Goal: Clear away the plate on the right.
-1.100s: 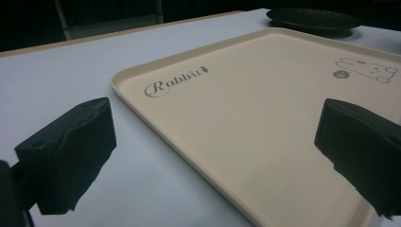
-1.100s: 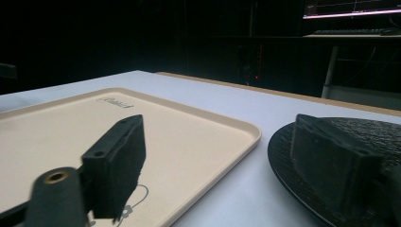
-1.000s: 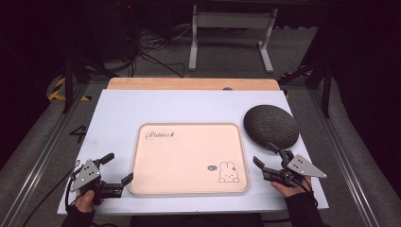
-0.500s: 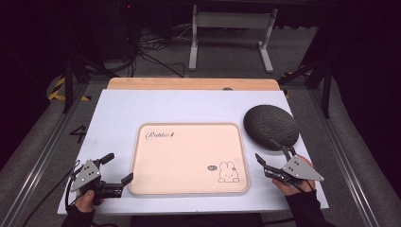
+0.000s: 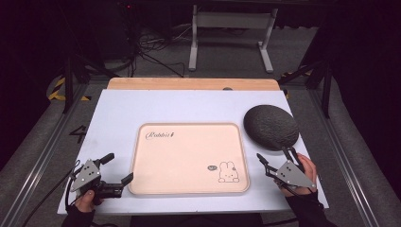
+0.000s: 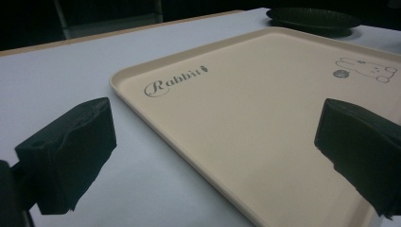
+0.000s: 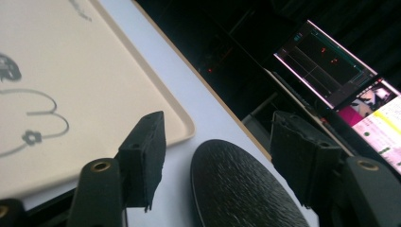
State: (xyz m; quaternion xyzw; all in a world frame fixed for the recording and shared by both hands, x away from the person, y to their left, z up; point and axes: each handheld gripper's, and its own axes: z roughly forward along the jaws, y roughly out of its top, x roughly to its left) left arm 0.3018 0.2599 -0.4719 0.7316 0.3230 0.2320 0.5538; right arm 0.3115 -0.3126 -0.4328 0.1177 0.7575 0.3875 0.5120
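Note:
A beige tray (image 5: pixel 189 158) printed with "Rabbit" and a small bunny lies flat in the middle of the white table (image 5: pixel 179 106). A dark, rough-textured round plate (image 5: pixel 271 126) sits just off the tray's right edge. My right gripper (image 5: pixel 273 153) is at the plate's near rim. In the right gripper view the plate (image 7: pixel 241 194) lies between the jaws of my right gripper (image 7: pixel 217 142), which have just been closing, and the pads stand clear of it. My left gripper (image 5: pixel 119 167) rests open by the tray's left near corner. In the left gripper view the tray (image 6: pixel 246 109) spreads beyond my left gripper (image 6: pixel 213 123).
A wooden strip (image 5: pixel 189 83) runs along the table's far edge, with a metal stand (image 5: pixel 231 28) and cables on the floor behind it. Lit screens (image 7: pixel 331 71) stand off the table's right side. The table's front edge is close under both hands.
The right gripper's jaws have narrowed a little around the plate's near rim. The left gripper, the tray and the plate have not moved.

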